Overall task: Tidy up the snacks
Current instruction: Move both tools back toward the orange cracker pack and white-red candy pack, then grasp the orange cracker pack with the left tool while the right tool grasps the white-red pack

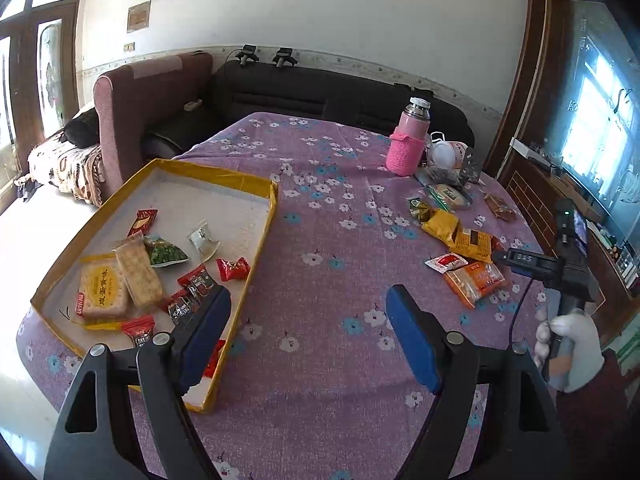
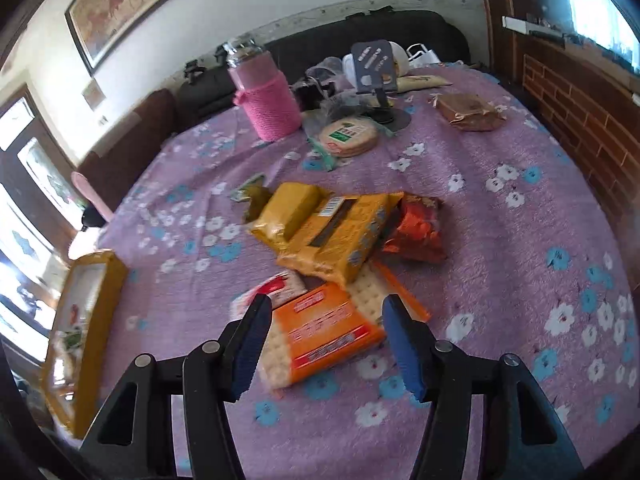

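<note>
Now we are going for the orange cracker packet [image 2: 324, 332], which lies flat on the tabletop [image 2: 500, 232] at the near end of a loose pile of snacks, partly under a yellow packet [image 2: 336, 236]. Our right tool [image 2: 324, 344] hangs over it with the blue pads spread on either side; the packet shows between them, but neither pad looks to be pressing on it, so we judge it not yet gripped. To do this well, we should come down square over the packet's short width, keep the pads clear of the small red-and-white sachet [image 2: 276, 286] just left of it, and close only once both pads flank the wrapper, then slide it out from under the yellow packet before lifting. Our left tool [image 1: 308, 336] is spread wide and empty, one pad over the near corner of the yellow-rimmed tray [image 1: 264, 240], where several snacks already lie; the tray sits well left of the pile.
</note>
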Action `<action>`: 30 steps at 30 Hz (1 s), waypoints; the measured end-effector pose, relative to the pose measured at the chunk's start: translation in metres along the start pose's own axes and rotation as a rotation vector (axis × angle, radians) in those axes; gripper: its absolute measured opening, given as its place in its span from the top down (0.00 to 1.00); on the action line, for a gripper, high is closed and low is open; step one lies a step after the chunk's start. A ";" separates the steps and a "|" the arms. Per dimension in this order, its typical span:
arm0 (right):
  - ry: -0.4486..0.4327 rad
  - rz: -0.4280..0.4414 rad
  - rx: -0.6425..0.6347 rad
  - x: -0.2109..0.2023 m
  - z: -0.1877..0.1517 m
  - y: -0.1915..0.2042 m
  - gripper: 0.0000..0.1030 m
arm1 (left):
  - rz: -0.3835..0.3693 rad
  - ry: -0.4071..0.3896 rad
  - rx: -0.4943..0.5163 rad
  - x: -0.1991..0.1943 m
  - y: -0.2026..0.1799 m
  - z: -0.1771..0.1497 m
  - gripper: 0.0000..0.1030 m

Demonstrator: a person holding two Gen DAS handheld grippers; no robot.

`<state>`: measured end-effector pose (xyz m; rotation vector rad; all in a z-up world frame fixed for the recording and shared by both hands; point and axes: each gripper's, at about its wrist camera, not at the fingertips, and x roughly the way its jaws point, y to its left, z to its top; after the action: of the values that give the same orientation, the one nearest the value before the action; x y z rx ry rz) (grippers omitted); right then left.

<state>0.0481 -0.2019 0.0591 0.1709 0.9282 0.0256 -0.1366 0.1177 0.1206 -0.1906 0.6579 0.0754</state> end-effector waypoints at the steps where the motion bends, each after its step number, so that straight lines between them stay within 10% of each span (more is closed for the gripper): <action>1: 0.019 -0.024 0.032 0.009 0.003 -0.006 0.43 | 0.001 -0.004 0.000 -0.002 0.001 0.000 0.22; 9: 0.115 0.066 -0.028 0.038 -0.002 0.022 0.48 | -0.011 0.006 -0.039 0.009 0.011 0.002 0.22; 16: 0.249 0.492 -0.314 0.015 -0.049 0.098 0.53 | -0.065 0.063 -0.030 0.028 0.007 -0.003 0.22; 24: 0.042 0.257 -0.189 0.015 0.005 0.076 0.48 | -0.107 0.084 -0.031 0.037 0.009 -0.003 0.22; 30: 0.137 0.250 -0.111 0.067 0.030 0.068 0.46 | -0.201 0.143 -0.046 0.056 0.007 0.010 0.22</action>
<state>0.1156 -0.1329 0.0337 0.1826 1.0350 0.3228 -0.0874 0.1275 0.0925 -0.3074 0.7768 -0.1169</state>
